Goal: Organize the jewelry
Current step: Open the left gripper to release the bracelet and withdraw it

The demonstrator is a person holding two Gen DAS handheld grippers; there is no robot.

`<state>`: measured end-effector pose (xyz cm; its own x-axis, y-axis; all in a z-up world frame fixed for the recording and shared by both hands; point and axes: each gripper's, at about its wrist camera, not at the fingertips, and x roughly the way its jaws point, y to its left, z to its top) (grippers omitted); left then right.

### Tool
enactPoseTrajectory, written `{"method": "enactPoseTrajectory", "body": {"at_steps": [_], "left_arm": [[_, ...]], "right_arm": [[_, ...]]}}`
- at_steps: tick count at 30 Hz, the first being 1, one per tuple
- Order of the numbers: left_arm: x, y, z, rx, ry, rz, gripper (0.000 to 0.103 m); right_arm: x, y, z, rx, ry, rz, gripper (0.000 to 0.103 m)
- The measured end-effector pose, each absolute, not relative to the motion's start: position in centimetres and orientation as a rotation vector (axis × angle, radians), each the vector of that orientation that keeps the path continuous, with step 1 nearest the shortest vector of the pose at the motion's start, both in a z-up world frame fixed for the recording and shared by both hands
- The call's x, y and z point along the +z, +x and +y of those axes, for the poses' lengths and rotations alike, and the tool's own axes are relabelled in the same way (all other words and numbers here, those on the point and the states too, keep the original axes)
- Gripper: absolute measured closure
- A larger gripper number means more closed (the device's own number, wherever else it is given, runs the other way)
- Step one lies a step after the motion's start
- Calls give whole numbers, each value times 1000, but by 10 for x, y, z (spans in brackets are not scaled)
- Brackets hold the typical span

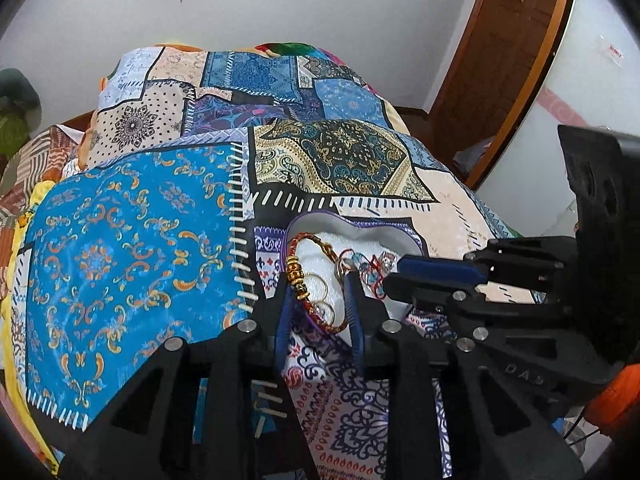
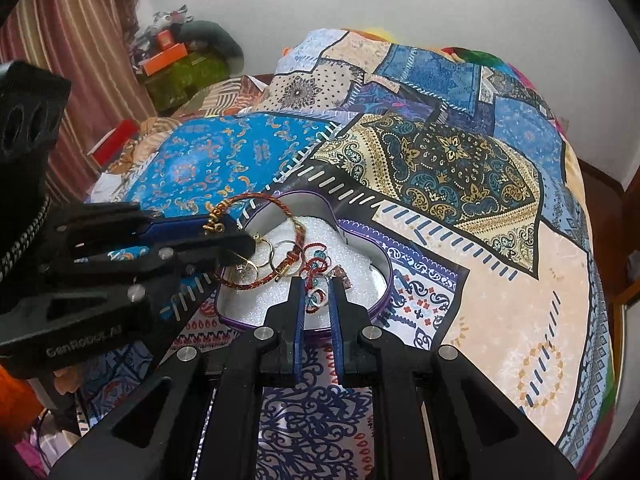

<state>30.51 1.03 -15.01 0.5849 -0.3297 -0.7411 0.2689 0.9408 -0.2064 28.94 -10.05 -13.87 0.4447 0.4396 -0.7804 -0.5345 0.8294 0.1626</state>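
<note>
Two grippers under my control converge on the heart-shaped tin (image 2: 382, 300) sitting on the patchwork bedspread (image 2: 500, 248). Its white foam lining carries all the jewelry: a braided red-and-gold bracelet (image 1: 298, 276), gold hoop rings (image 2: 260, 258) and a small red-thread charm piece (image 2: 316, 294). My left gripper (image 1: 318, 300) has its fingers narrowly parted astride the beaded side of the bracelet; from its own camera the left pad (image 1: 286, 316) lies outside the band, and I cannot tell whether the pads actually pinch it. In the right view the bracelet's far arc stands raised above the tin rim beside that gripper's tip, which suggests a lift. My right gripper (image 2: 318, 300) holds a narrow gap with the charm piece directly between its fingertips; contact is not confirmed. The bracelet loop runs lengthwise away from the left fingers, tilted up at its far end. I judge the right gripper nearer the charm piece, the left nearer the bracelet.
</note>
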Motion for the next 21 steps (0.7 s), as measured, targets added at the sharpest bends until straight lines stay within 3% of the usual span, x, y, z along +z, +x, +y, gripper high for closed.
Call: {"method": "enactPoseTrajectory", "body": {"at_steps": [4,11,21], "left_arm": [[-150,300,13,-344,-71,890,78],[-129,281,15,-338,-65,847,77],[-44,218,14,-278,-30,590,76]], "right_arm": [[-135,288,-103,597,-100,930,82],[-111,273,-109,560,-111,868,82],[-36,224,-128,501,-88,649,82]]}}
